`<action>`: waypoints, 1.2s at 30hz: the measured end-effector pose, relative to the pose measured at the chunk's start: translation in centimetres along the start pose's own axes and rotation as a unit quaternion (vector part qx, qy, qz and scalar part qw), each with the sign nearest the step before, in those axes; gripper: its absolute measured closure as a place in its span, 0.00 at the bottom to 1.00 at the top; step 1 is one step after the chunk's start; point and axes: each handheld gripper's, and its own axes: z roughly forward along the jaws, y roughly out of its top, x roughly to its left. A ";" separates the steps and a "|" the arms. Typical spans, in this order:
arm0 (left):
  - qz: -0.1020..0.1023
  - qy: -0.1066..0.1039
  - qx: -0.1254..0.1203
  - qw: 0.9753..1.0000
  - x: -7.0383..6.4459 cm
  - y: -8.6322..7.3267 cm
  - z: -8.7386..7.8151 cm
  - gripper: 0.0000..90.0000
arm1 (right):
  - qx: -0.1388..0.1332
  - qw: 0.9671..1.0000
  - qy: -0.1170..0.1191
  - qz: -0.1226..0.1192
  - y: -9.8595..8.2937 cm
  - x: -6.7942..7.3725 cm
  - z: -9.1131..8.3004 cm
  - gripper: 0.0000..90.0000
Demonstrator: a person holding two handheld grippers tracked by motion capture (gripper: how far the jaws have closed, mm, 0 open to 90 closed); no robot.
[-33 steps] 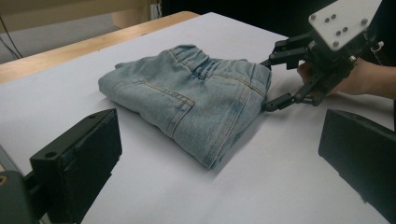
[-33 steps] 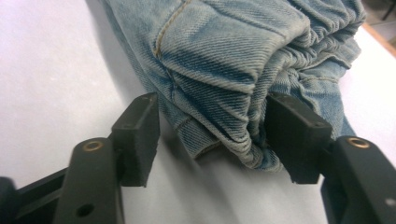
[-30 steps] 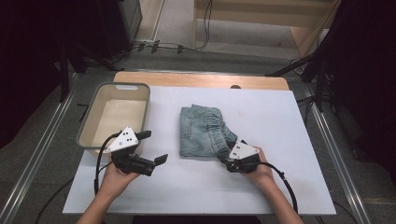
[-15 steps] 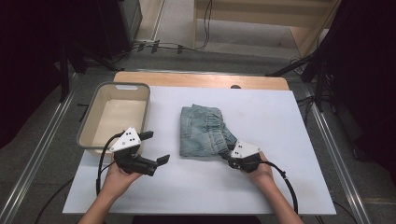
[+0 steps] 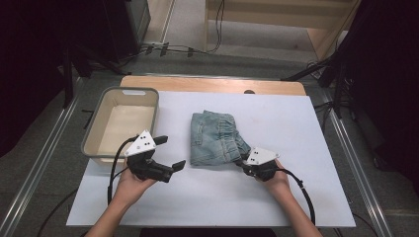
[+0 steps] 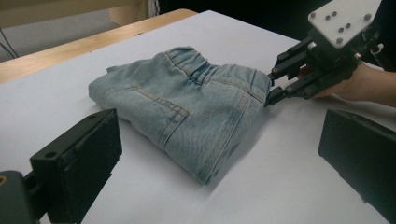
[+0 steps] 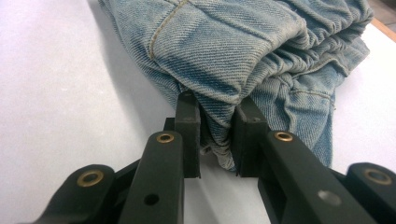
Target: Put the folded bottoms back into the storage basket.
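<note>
A pair of folded light-blue jeans (image 5: 216, 138) is laid at the centre of a white table (image 5: 306, 187). The jeans' corner at 4 o'clock is pinched between the closed jaws of the right gripper (image 5: 243, 163), which is held in a hand at 5 o'clock. In the right gripper view, denim is seen bunched between the two black jaws. The left gripper (image 5: 170, 154) is held at 8 o'clock from the jeans, just apart from them, with its jaws spread wide and nothing between them. A beige tub (image 5: 100, 123) is set at 9 o'clock, at the table's edge.
</note>
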 end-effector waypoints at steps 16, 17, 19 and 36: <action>0.000 0.002 0.012 1.000 0.1 1.8 2.2 0.00 | -0.002 1.000 0.005 0.003 0.0 -0.2 0.0 0.83; 0.000 0.002 0.014 1.000 0.1 1.9 2.4 0.00 | -0.003 1.000 0.006 0.006 0.0 -0.2 0.0 0.83; -0.001 0.003 0.016 1.000 0.3 2.0 2.6 0.00 | -0.003 1.000 0.006 0.006 0.0 -0.2 0.0 0.83; -0.014 0.012 0.035 0.999 1.2 3.8 5.6 0.00 | -0.005 1.000 0.009 0.010 -0.1 -0.3 0.0 0.83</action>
